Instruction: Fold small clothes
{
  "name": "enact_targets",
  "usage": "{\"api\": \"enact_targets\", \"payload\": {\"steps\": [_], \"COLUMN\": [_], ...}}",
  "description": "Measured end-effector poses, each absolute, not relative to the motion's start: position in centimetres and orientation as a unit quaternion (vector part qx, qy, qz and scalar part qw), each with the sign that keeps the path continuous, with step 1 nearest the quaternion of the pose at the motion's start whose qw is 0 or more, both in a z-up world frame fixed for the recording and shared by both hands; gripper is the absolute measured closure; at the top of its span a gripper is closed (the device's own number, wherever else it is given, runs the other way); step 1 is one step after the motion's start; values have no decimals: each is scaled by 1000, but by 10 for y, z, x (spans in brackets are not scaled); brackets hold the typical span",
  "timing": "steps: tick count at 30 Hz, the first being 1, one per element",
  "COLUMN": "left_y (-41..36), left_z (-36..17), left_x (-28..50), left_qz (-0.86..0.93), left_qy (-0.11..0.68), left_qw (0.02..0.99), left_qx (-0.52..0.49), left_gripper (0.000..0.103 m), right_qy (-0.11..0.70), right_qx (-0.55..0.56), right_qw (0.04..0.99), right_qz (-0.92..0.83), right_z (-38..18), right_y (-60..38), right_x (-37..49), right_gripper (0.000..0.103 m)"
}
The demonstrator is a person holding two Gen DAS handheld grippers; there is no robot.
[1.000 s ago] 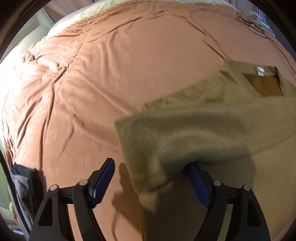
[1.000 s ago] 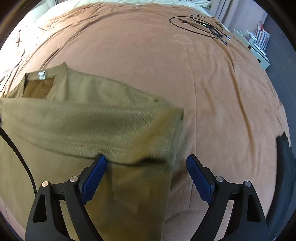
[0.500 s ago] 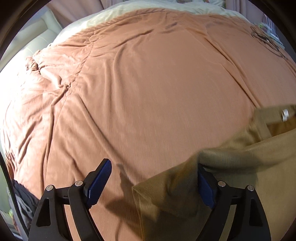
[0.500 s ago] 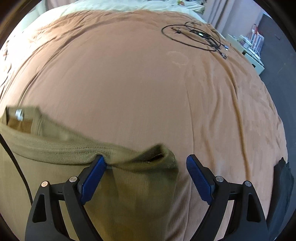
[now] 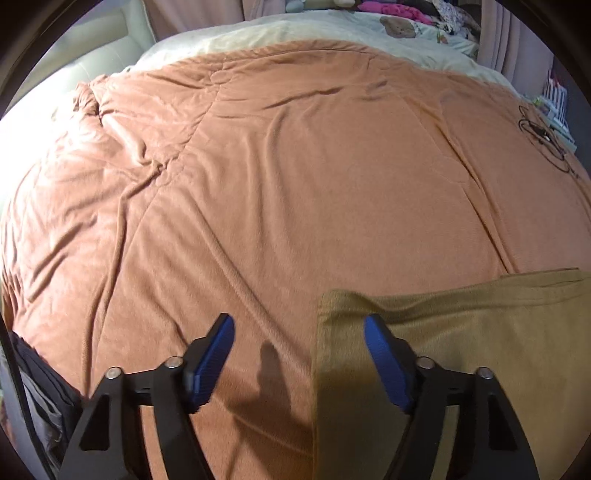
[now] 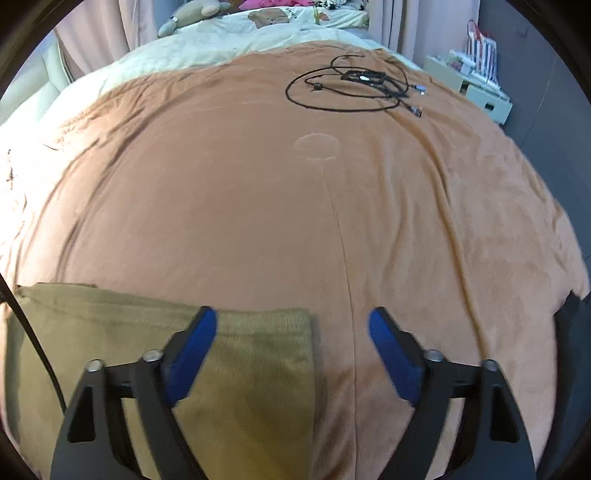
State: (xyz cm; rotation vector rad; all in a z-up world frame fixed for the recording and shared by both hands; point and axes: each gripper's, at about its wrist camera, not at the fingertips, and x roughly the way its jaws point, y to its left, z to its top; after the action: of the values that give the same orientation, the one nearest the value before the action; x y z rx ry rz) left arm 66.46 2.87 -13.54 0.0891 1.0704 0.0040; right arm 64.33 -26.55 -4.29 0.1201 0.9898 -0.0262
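Observation:
An olive-tan shirt (image 5: 461,332) lies folded flat on the orange bedspread (image 5: 295,184). In the left wrist view it fills the lower right, its left edge between my fingers. My left gripper (image 5: 299,332) is open and holds nothing; its right finger (image 5: 384,354) is over the shirt. In the right wrist view the shirt (image 6: 129,332) fills the lower left. My right gripper (image 6: 291,325) is open and holds nothing, its left finger (image 6: 192,343) over the shirt's right corner.
A coil of black cables (image 6: 354,85) lies far back on the bedspread (image 6: 258,184). Cream bedding with soft toys (image 6: 258,26) is at the head. A white shelf unit (image 6: 476,88) stands at the right. Dark cloth (image 5: 40,398) hangs at the bed's left edge.
Both grippers pulled back toward me over the shirt. The upper layer and collar seen before are folded down; the shirt now lies as a flat rectangle, free of both grippers.

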Motion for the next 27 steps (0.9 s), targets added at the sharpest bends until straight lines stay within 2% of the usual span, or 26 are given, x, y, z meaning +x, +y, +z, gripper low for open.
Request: {"api": "enact_targets", "payload": {"steps": [1, 4, 7, 10, 11, 12, 13, 15, 16, 22, 23, 25, 26, 27], "left_y": [31, 33, 30, 24, 22, 20, 18, 14, 14, 20, 20, 24, 26, 28], "left_z": [-136, -142, -148, -159, -162, -166, -168, -169, -168, -164, -163, -157, -152, -147], "left_x": [665, 666, 668, 674, 676, 678, 679, 679, 679, 679, 680, 677, 674, 670], "left_qz": [-1, -15, -28, -35, -34, -40, -44, -46, -45, -17, -14, -1, -3, -10], "left_qy": [512, 521, 525, 527, 526, 526, 528, 522, 517, 505, 508, 509, 507, 506], "left_qw": [858, 853, 851, 849, 850, 850, 848, 852, 855, 863, 861, 860, 862, 863], "left_qx": [37, 11, -6, -6, -2, 0, 1, 7, 12, 19, 17, 15, 7, 0], "left_gripper": [36, 40, 50, 56, 62, 74, 80, 94, 96, 96, 92, 89, 88, 88], "right_qy": [478, 478, 487, 492, 494, 495, 497, 498, 496, 471, 471, 468, 466, 465], "right_qx": [66, 84, 102, 102, 100, 101, 100, 93, 85, 85, 85, 83, 79, 77], "right_qw": [876, 874, 867, 864, 863, 863, 861, 862, 864, 877, 877, 879, 880, 881], "right_qz": [-5, 5, 24, 27, 25, 25, 26, 21, 15, -34, -37, -39, -38, -34], "right_z": [-44, -48, -55, -63, -65, -66, -70, -68, -70, -67, -67, -60, -53, -48], "right_y": [-271, -283, -294, -302, -302, -300, -301, -290, -291, -289, -287, -283, -280, -280], "right_x": [644, 642, 648, 661, 664, 664, 669, 665, 667, 661, 660, 655, 650, 647], "right_gripper": [38, 48, 62, 65, 65, 68, 80, 93, 100, 100, 100, 98, 96, 85]}}
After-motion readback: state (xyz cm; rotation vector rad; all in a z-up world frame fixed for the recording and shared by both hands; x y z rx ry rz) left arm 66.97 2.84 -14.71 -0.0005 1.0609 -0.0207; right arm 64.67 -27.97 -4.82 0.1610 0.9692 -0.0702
